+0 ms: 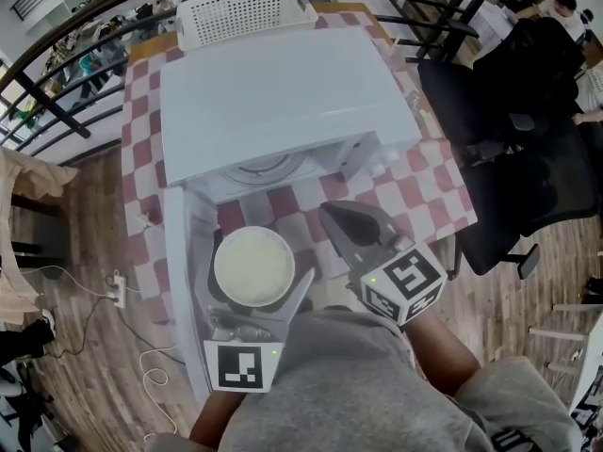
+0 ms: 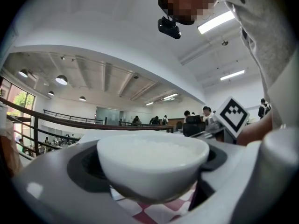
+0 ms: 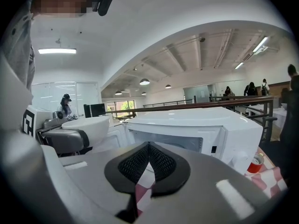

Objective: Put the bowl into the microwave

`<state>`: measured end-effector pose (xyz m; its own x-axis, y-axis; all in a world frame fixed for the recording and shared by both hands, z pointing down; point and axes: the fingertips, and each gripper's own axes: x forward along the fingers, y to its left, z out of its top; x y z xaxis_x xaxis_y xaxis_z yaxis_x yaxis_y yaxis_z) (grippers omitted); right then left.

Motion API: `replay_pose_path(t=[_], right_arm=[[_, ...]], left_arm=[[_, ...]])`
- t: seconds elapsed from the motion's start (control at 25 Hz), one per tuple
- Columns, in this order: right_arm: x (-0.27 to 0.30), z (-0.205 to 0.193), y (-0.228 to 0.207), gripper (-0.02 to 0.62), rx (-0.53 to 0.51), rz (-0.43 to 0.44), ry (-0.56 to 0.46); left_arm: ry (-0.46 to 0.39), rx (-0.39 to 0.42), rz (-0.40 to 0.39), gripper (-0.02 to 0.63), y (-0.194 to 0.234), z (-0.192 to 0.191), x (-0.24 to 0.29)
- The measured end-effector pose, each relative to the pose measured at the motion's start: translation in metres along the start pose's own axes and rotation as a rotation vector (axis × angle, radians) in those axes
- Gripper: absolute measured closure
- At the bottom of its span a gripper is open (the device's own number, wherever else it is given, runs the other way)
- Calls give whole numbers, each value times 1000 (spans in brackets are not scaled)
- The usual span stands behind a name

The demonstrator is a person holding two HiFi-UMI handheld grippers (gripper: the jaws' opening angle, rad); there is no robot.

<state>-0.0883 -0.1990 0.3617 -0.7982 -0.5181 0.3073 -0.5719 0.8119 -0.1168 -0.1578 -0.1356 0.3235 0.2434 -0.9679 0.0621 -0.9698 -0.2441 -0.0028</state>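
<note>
A white bowl [image 1: 254, 266] hangs in front of the white microwave [image 1: 283, 92], held across its sides by my left gripper [image 1: 252, 295]. The microwave's door [image 1: 181, 281] stands swung open to the left, and the turntable [image 1: 264, 167] shows inside the cavity. In the left gripper view the bowl [image 2: 152, 164] fills the space between the jaws. My right gripper [image 1: 332, 213] is to the right of the bowl, shut and empty, low over the checked cloth. In the right gripper view its pads [image 3: 161, 164] meet, with the microwave [image 3: 196, 129] ahead and the bowl [image 3: 86, 125] at the left.
A white perforated basket [image 1: 247, 12] stands behind the microwave. The table wears a red-and-white checked cloth [image 1: 424, 186]. Black office chairs [image 1: 509, 130] stand to the right. A power strip with cables [image 1: 115, 290] lies on the floor at the left. A red cup [image 3: 254, 164] sits beside the microwave.
</note>
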Motion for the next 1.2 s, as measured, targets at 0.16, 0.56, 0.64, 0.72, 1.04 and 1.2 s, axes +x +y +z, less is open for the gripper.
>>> replay_pose_path(t=[0.16, 0.56, 0.64, 0.72, 1.04, 1.2], right_arm=[[2, 3, 1, 597, -9, -7, -3], [-4, 14, 5, 597, -31, -17, 5], [-4, 16, 2, 597, -36, -15, 5], [-3, 17, 0, 597, -41, -7, 4], [10, 25, -11, 597, -52, 44, 3], [19, 23, -16, 597, -48, 72, 10]], left_arm=[[0, -22, 2, 71, 2, -1, -2], [7, -52, 3, 71, 5, 2, -4], [14, -47, 14, 71, 7, 2, -3], [13, -35, 28, 71, 9, 2, -3], [21, -24, 91, 71, 18, 3, 9], [39, -30, 114, 71, 20, -2, 18]])
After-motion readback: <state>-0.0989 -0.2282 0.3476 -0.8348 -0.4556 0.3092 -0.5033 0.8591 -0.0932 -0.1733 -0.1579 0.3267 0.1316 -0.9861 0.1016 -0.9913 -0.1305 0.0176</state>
